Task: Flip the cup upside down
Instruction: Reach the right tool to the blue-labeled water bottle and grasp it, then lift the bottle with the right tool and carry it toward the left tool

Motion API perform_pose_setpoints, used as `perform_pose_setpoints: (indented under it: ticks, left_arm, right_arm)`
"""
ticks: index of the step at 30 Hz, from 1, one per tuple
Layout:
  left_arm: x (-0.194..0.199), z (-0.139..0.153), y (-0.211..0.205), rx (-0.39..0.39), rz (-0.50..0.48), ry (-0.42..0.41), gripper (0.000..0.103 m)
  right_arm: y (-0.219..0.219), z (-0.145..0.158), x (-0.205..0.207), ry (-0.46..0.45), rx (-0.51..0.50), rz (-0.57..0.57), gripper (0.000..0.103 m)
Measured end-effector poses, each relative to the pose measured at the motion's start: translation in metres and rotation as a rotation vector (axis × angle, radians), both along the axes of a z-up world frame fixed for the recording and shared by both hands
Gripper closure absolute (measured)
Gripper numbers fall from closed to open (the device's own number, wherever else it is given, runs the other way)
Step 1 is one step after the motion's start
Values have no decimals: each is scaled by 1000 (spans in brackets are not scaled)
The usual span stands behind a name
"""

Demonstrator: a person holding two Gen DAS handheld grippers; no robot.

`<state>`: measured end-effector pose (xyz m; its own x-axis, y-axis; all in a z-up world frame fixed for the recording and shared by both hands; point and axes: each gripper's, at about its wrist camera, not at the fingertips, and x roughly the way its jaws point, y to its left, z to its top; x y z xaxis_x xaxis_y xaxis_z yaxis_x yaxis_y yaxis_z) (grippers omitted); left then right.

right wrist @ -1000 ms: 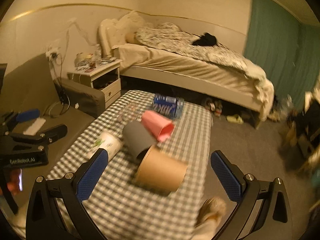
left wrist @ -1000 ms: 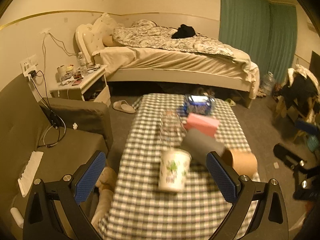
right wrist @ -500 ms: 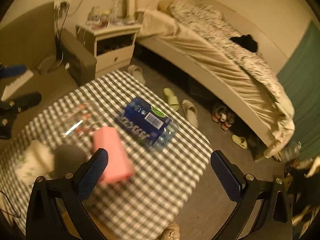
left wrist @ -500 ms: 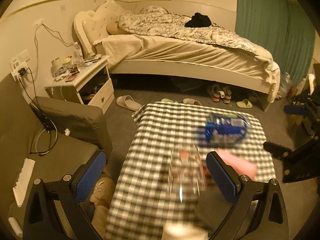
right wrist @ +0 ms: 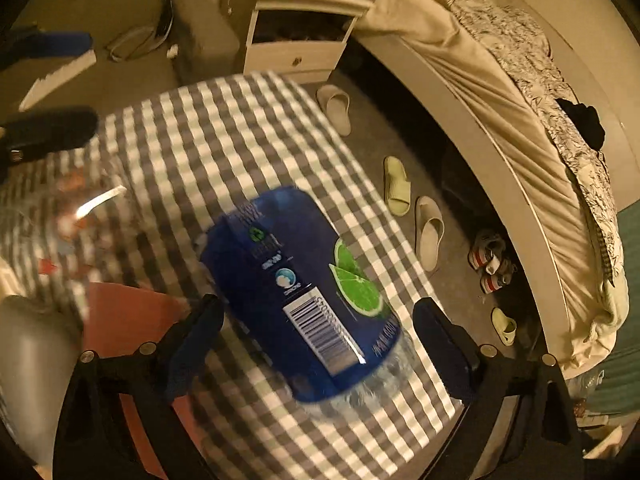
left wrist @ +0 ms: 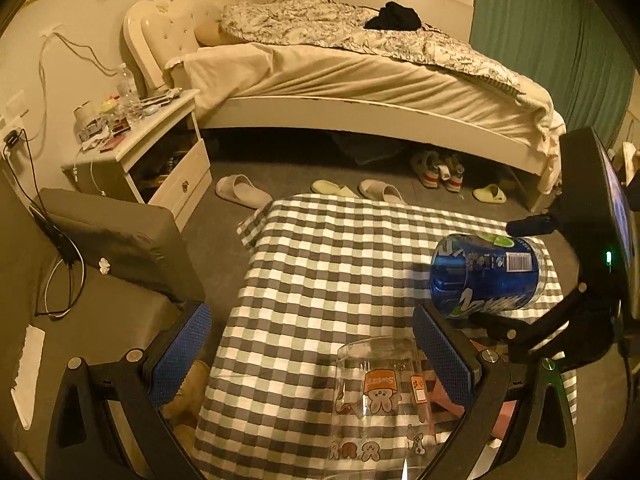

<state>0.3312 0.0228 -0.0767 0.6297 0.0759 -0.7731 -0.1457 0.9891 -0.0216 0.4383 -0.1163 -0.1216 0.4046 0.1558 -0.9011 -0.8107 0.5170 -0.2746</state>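
Observation:
A clear glass cup with cartoon prints stands on the checked tablecloth. It sits low between the fingers of my open left gripper, closer to the right finger. In the right wrist view the same glass is a blur at the left. A pink cup and a grey cup lie beside it. My right gripper is open and hovers over a blue pack of bottles.
The blue pack lies at the table's far right, with the right gripper's body just behind it. Beyond the table are slippers, a nightstand and a bed. A grey seat stands left.
Both grippers have moved forward over the table and dropped lower. The glass now lies between the left fingers. The right view has swung from the cups to the blue pack.

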Motion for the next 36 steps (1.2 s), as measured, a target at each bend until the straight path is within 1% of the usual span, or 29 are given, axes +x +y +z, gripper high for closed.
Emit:
perform_pose_setpoints:
  ticks: [2,4,9,11,15,19,23,26,29,33,36]
  left_arm:
    - [1,-1,-2,0,-11,6,0]
    - [1,0,-4,8,-18,4,0]
    - [-6,8,-7,12,-24,-3,0]
    - [-9,12,-9,23,-27,-8,0]
    - [-18,19,-8,40,-32,-12,0]
    - [-25,23,-3,41,-22,-12,0]
    - [-28,28,0,45,-17,-14,0]
    - [-33,34,4,49,-11,-21,0]
    - [-39,40,8,45,-6,-26,0]
    - [-50,53,8,55,-5,-42,0]
    - [-65,68,10,56,-6,-61,0]
  right_arm:
    - [-2,-3,7,16,24,-23,8]
    - [-2,-4,9,30,29,-21,8]
    - [6,-4,15,53,-25,-58,11]
    - [7,-2,16,61,-36,-85,16]
    - [3,7,12,108,9,-153,25]
    - [0,10,3,90,9,-209,30]
    - [-7,13,-4,100,25,-270,32]
    - [-14,17,-10,74,22,-317,33]
    - [-19,30,-22,66,59,-348,34]
    - [-26,58,-44,35,95,-365,34]
    - [-31,83,-70,9,115,-376,35]
